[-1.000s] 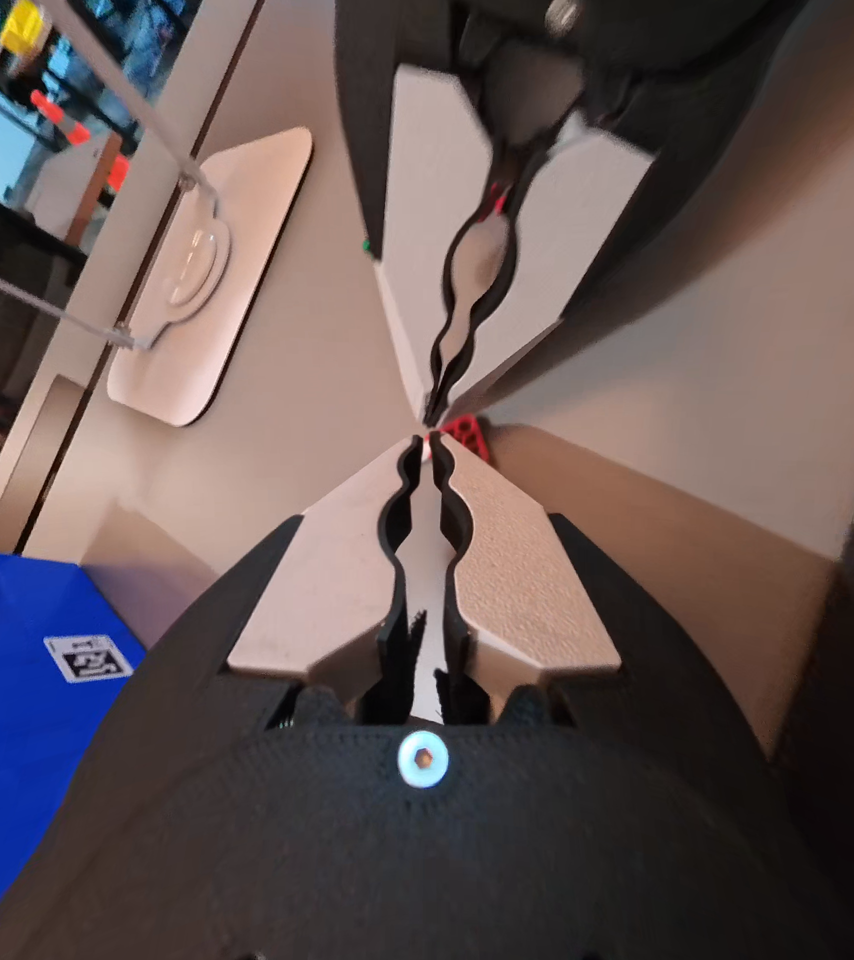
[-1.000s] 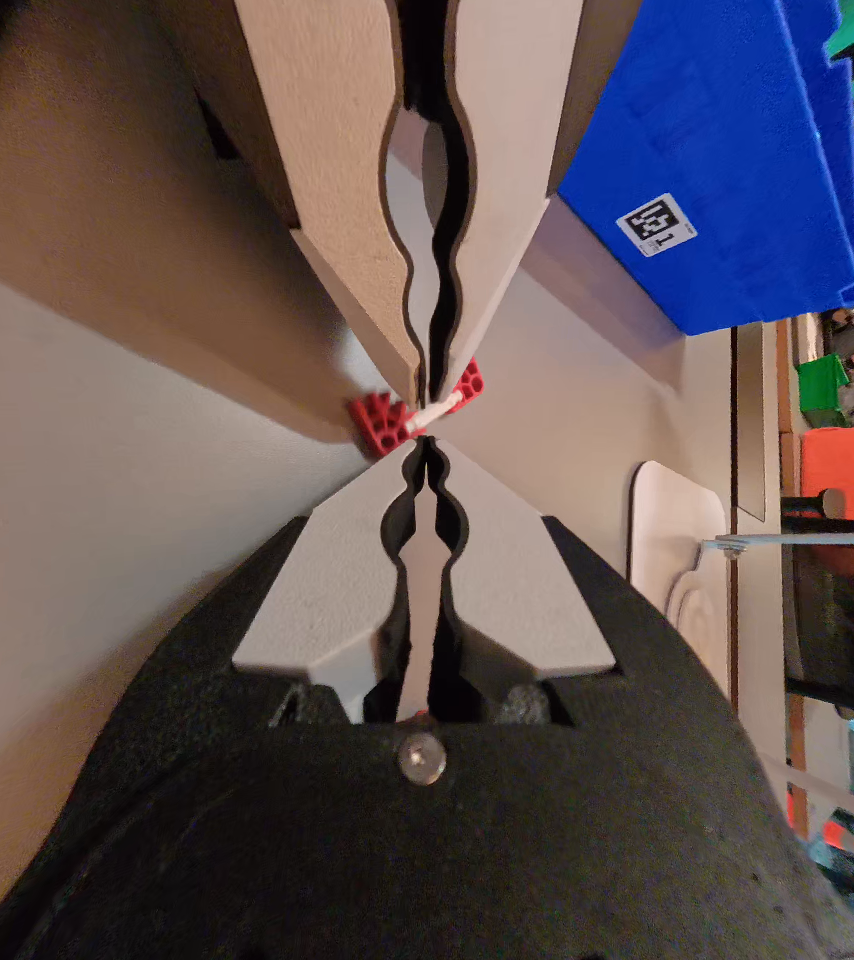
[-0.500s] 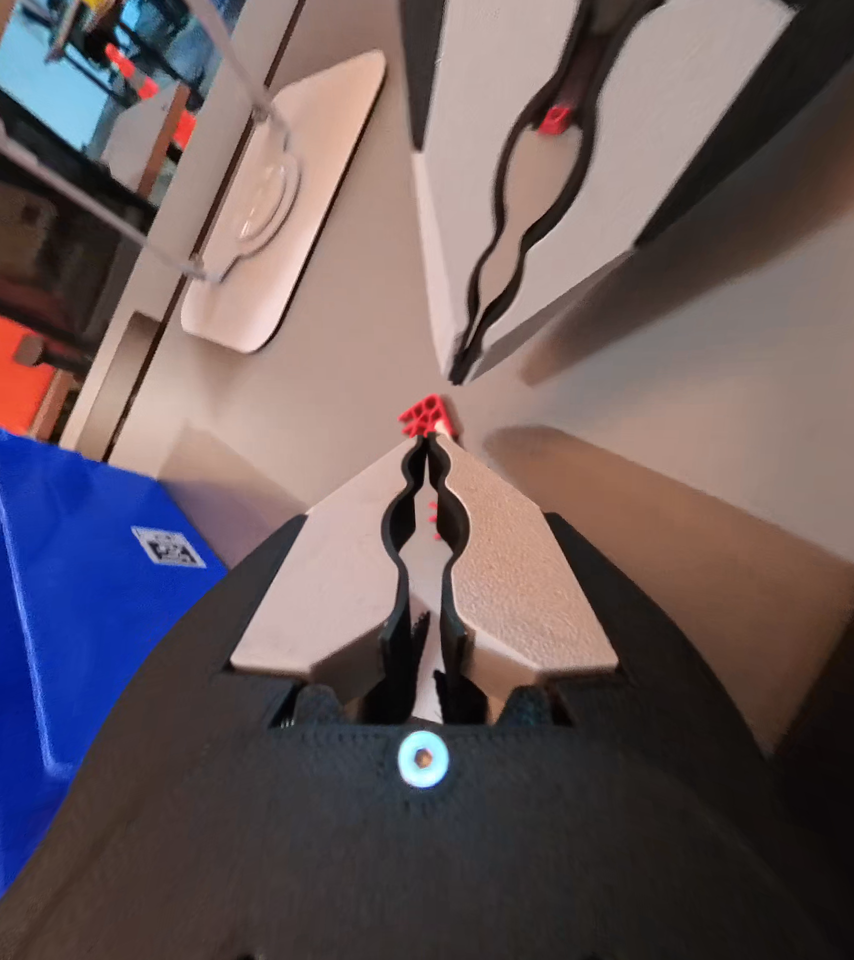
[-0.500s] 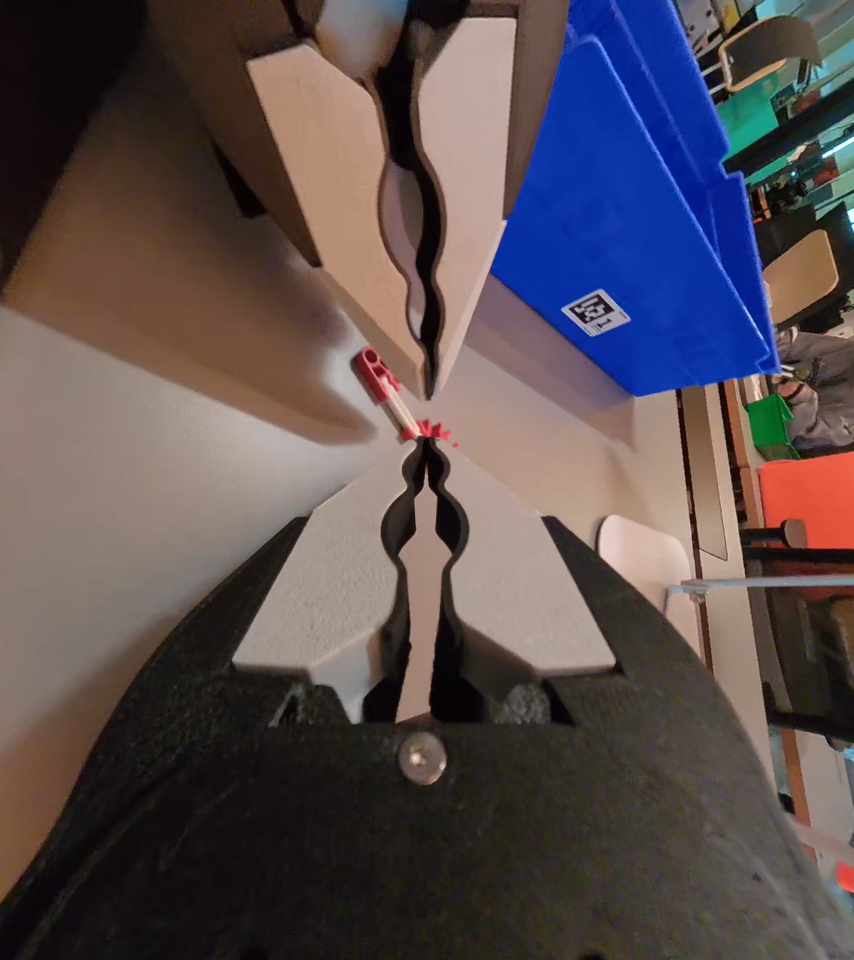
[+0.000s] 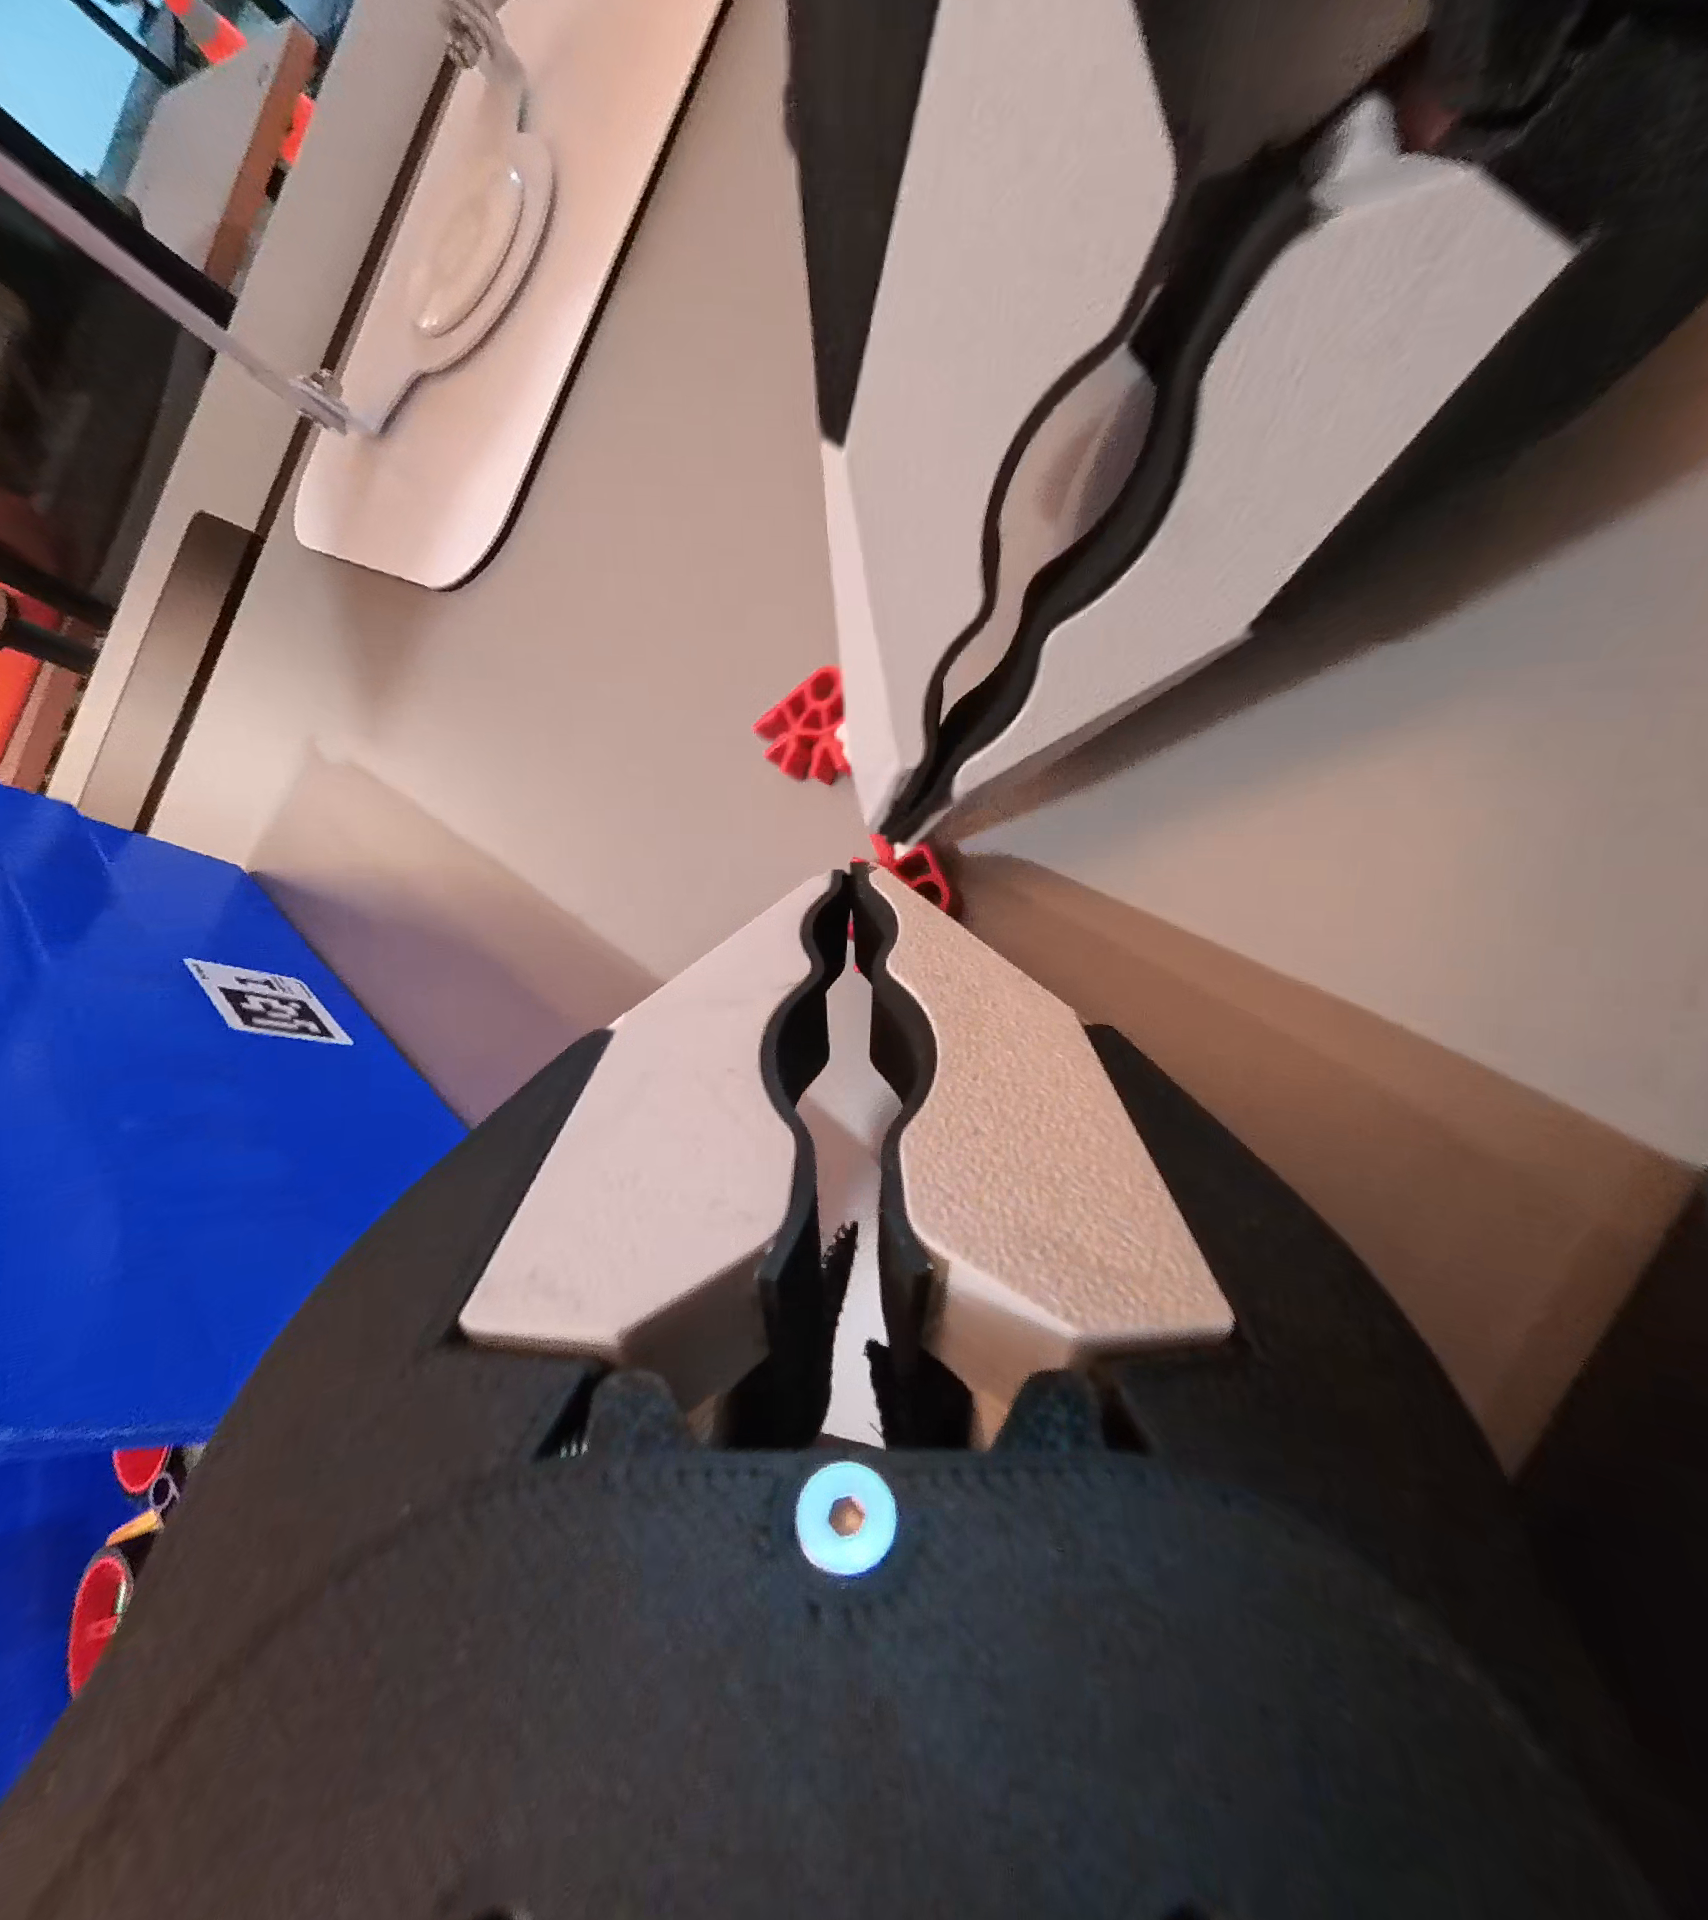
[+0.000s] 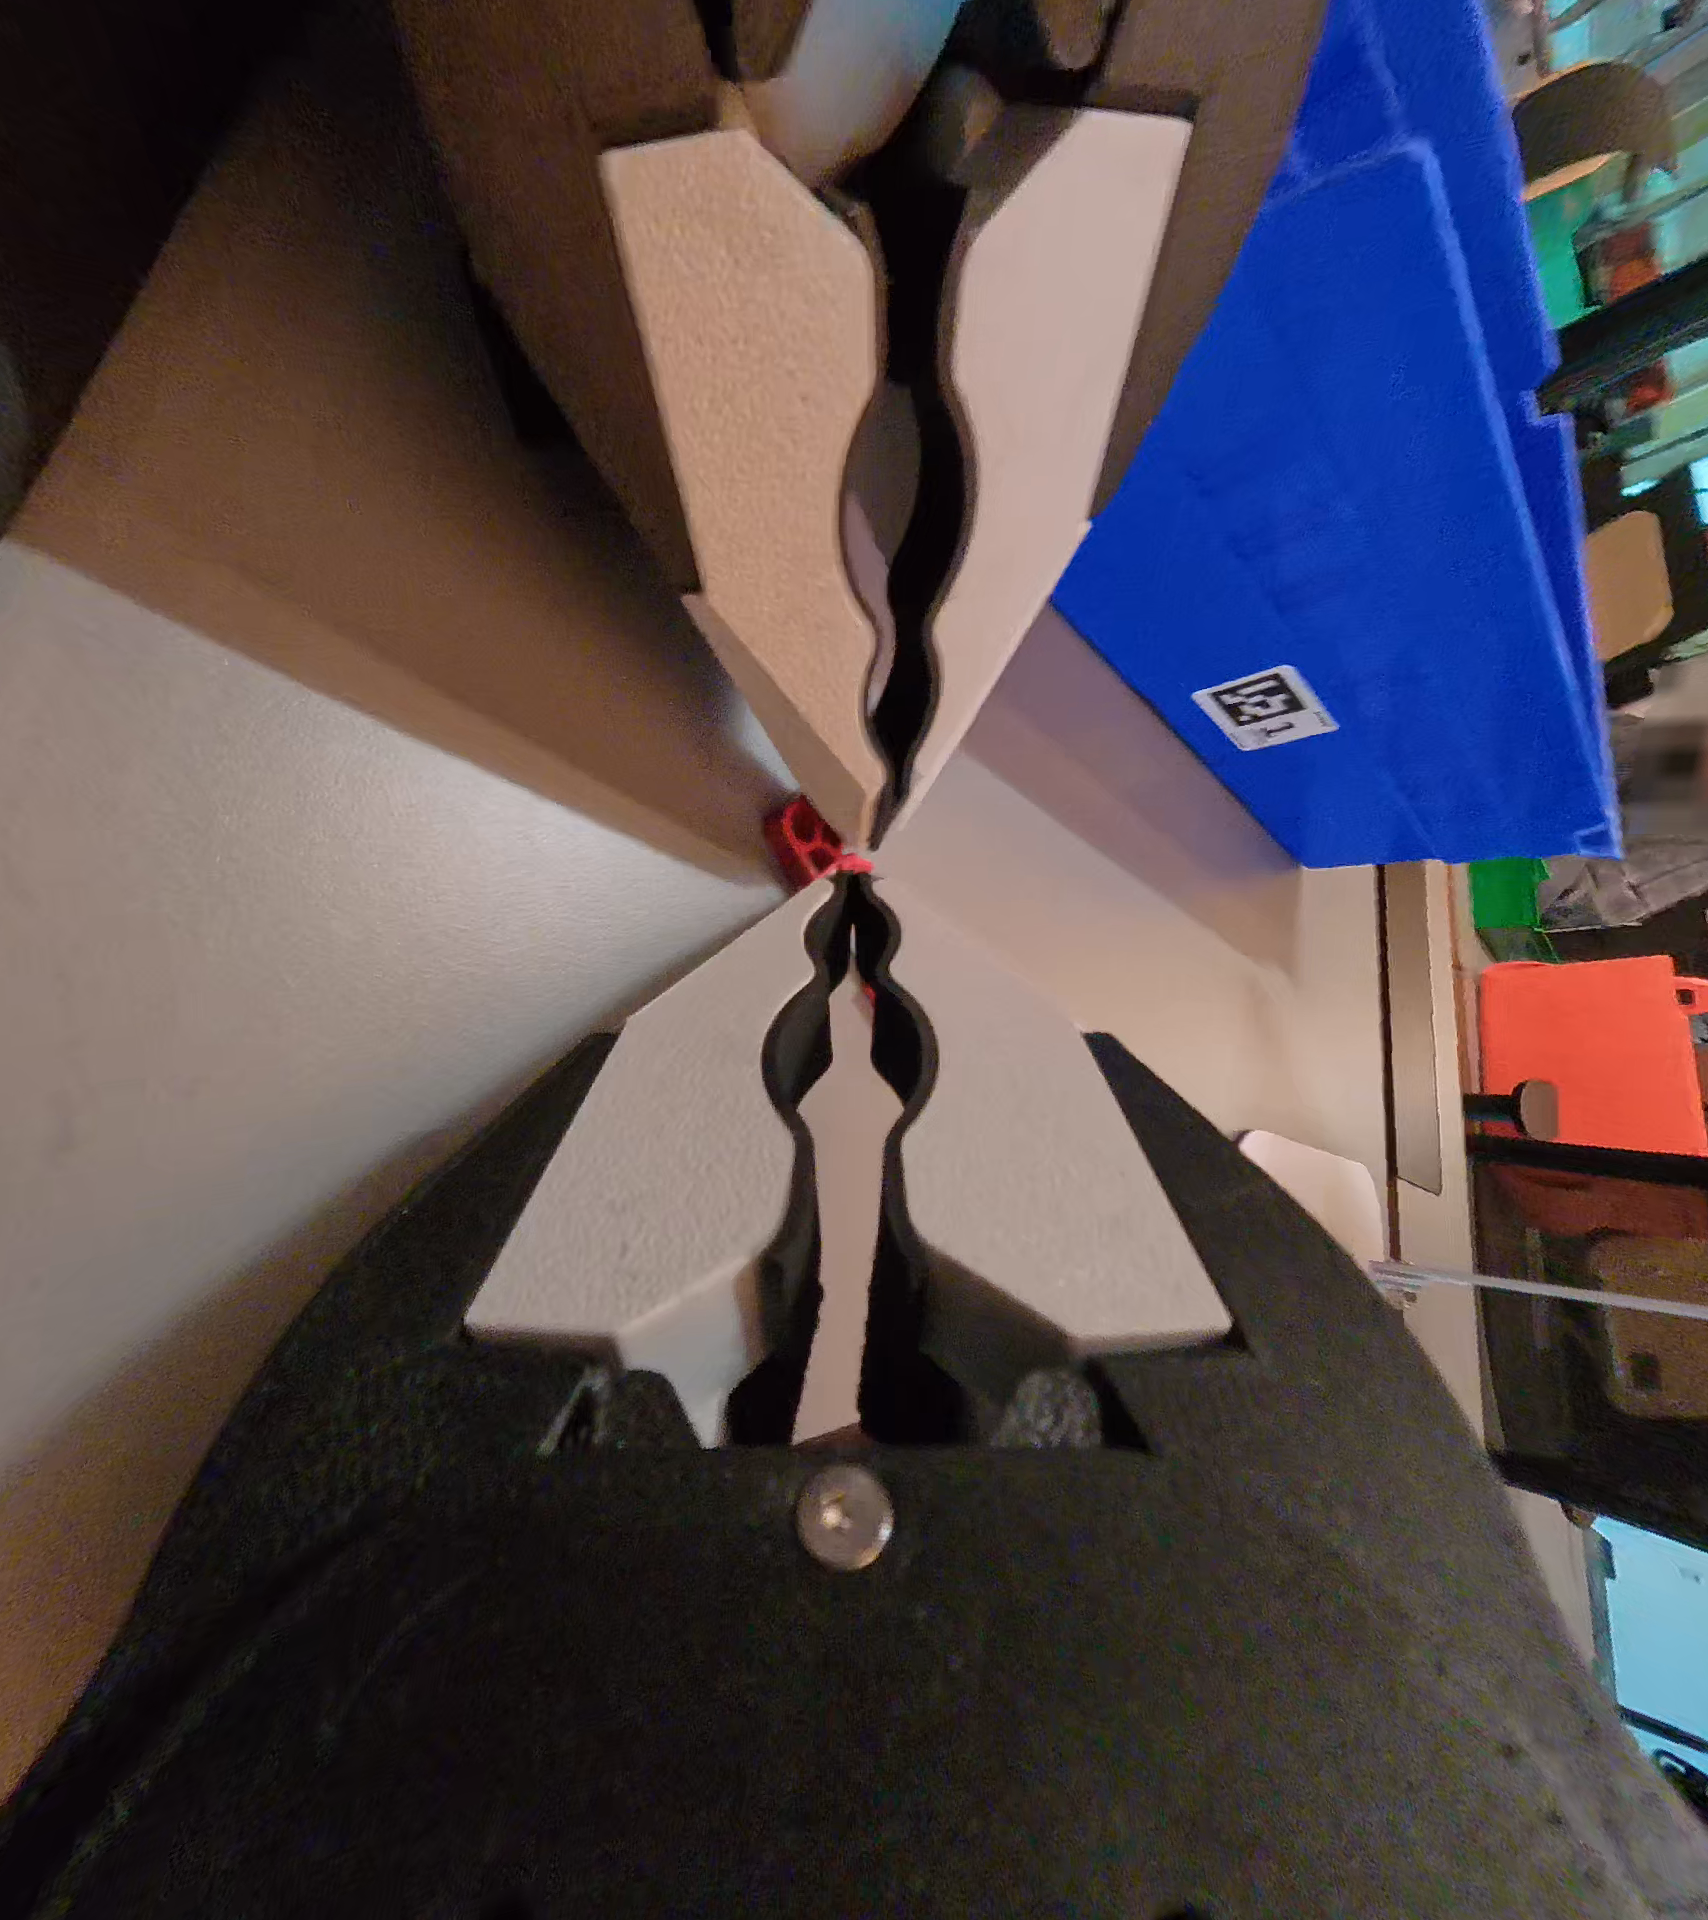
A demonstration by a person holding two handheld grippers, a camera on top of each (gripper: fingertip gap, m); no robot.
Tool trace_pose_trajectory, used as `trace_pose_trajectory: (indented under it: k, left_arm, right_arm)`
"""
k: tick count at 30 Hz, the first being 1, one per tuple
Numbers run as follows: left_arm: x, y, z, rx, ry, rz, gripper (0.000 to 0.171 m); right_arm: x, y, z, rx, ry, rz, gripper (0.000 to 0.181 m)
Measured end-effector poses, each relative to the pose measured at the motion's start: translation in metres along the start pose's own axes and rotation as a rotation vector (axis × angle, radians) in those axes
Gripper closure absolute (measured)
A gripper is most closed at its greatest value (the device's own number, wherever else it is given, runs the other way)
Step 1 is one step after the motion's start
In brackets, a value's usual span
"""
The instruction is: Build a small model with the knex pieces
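Observation:
My left gripper and right gripper meet tip to tip just above the pale table. The left gripper is shut on a small red connector piece, which also shows in the right wrist view. The right gripper comes in from the top of the left wrist view. It is shut on a thin red piece seen edge-on. A red snowflake-shaped connector sticks out beside its fingertips. How the red pieces join is hidden by the fingers.
A blue bin with a square label stands close on the left and holds coloured parts; it also shows in the right wrist view. A white rounded board with a clear stand lies farther off. An orange box sits beyond the table edge. Left and right tips are no more than a few centimetres apart.
Half a second ago the grippers were apart, with a white rod showing between red pieces. They have moved back together and now touch tip to tip, as one second ago.

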State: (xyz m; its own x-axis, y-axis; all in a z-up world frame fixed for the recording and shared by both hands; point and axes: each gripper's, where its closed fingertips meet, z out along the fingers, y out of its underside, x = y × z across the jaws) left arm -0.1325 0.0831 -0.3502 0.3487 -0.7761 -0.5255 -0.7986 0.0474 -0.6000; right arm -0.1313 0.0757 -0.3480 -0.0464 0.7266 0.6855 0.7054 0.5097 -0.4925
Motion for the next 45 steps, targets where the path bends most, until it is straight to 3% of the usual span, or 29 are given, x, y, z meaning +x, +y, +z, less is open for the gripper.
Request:
trace_pose_trajectory:
  k: [4, 9, 12, 13, 18, 22, 28, 32, 39, 45]
  left_arm:
    - [0.001, -0.001, 0.001, -0.004, 0.01, -0.017, 0.171]
    - [0.001, 0.0, 0.002, -0.005, 0.029, -0.069, 0.171]
    - [-0.006, 0.004, 0.003, -0.043, -0.037, -0.047, 0.171]
    - [-0.007, 0.005, 0.002, -0.045, -0.036, -0.059, 0.171]
    - [-0.017, 0.013, -0.003, -0.058, -0.021, -0.228, 0.161]
    - [-0.009, 0.018, 0.001, -0.098, 0.019, -0.274, 0.171]
    - [0.012, -0.003, 0.002, -0.071, 0.053, -0.246, 0.168]
    - [0.005, -0.011, -0.005, -0.04, 0.002, -0.159, 0.151]
    - [0.022, -0.009, -0.02, 0.046, 0.259, -0.19, 0.125]
    - [0.032, 0.0, -0.021, -0.023, 0.348, -0.148, 0.14]
  right_arm:
    - [-0.001, -0.001, 0.002, -0.029, -0.062, 0.022, 0.181]
    - [-0.001, -0.001, 0.002, -0.024, -0.024, -0.035, 0.181]
    - [0.013, 0.001, -0.004, -0.014, 0.02, 0.044, 0.181]
    - [0.021, 0.003, -0.008, -0.017, 0.032, 0.072, 0.156]
    - [0.032, 0.022, -0.02, -0.031, 0.003, 0.201, 0.164]
    - [0.018, 0.033, -0.017, -0.057, -0.091, 0.275, 0.162]
    - [0.014, 0.034, -0.02, -0.048, -0.115, 0.29, 0.159]
    - [0.012, 0.033, -0.022, -0.025, -0.127, 0.289, 0.158]
    - [0.008, 0.029, -0.029, 0.039, -0.234, 0.377, 0.151]
    - [0.005, 0.024, -0.041, 0.065, -0.305, 0.402, 0.157]
